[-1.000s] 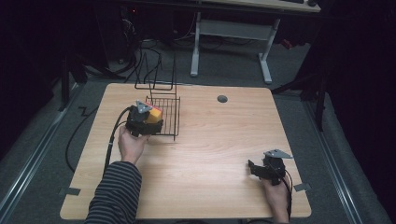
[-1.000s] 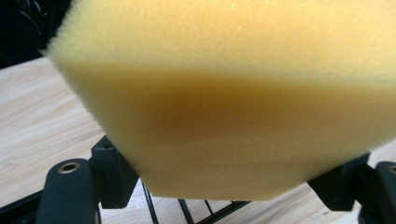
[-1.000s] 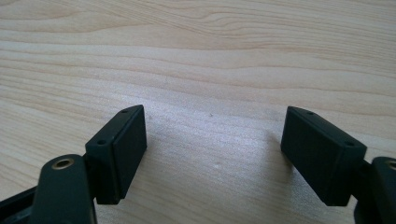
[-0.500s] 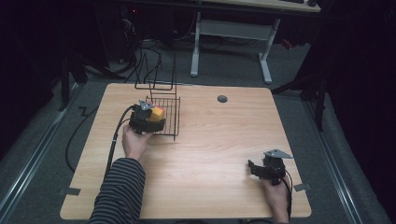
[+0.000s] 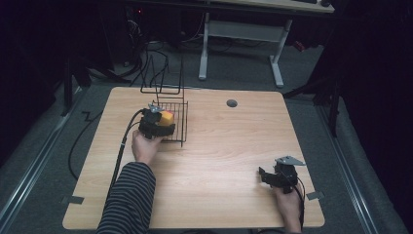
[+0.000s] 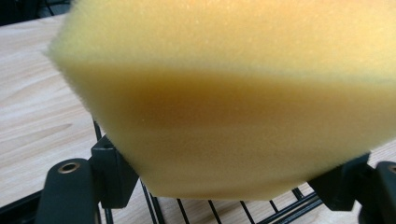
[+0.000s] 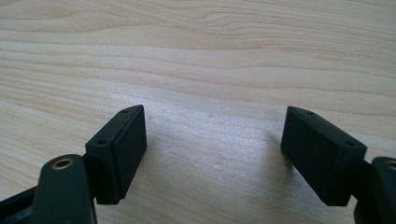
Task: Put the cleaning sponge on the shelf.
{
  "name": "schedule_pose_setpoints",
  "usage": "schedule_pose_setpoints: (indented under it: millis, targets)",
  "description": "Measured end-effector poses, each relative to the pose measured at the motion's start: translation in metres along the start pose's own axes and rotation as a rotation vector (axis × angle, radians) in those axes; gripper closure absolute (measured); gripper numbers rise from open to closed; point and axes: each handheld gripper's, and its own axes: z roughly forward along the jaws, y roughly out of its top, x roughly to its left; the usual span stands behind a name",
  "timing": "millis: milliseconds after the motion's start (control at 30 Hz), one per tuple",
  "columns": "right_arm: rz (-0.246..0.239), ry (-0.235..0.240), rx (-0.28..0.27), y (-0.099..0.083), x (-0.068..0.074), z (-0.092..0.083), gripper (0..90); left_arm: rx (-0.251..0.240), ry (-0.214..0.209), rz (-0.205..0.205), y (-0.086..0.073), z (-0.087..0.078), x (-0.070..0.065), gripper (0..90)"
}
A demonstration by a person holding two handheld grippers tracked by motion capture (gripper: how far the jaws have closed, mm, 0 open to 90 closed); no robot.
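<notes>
Toward the back-left part of the bench (image 5: 219,146) stands a black wire basket (image 5: 176,122), and the left tongs (image 5: 163,122) hang at its near-left rim, closed tight on a yellow sponge (image 6: 224,107) that sits just above the wires. I judge the step in hand to be setting the sponge into the basket; the next move calls for lowering it past the rim, then parting the jaws so the foam drops free (it is squeezed, so it may spring). Near the front-right corner the right tongs (image 7: 212,154) rest over bare wood, jaws wide apart and holding nothing. No brand, label or writing can be read anywhere.
</notes>
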Motion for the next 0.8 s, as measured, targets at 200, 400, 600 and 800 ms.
schedule_pose_setpoints:
  millis: [200, 400, 600, 800]
  targets:
    - [0.000, 0.000, 0.000, 0.0000, 0.0000, 0.0000, 22.7, 0.003, -0.011, -0.011, -0.0008, 0.0041, -0.0021, 23.7]
    - [0.000, 0.000, 0.000, 0.0000, 0.0000, 0.0000, 22.7, -0.004, -0.020, -0.027, -0.0007, 0.0055, -0.0011, 23.6]
    - [0.000, 0.000, 0.000, 0.0000, 0.0000, 0.0000, 22.7, -0.003, -0.030, -0.030, -0.0009, 0.0060, -0.0001, 22.8]
    - [0.000, 0.000, 0.000, 0.0000, 0.0000, 0.0000, 22.7, 0.005, -0.038, -0.035, -0.0015, 0.0079, 0.0005, 19.4]
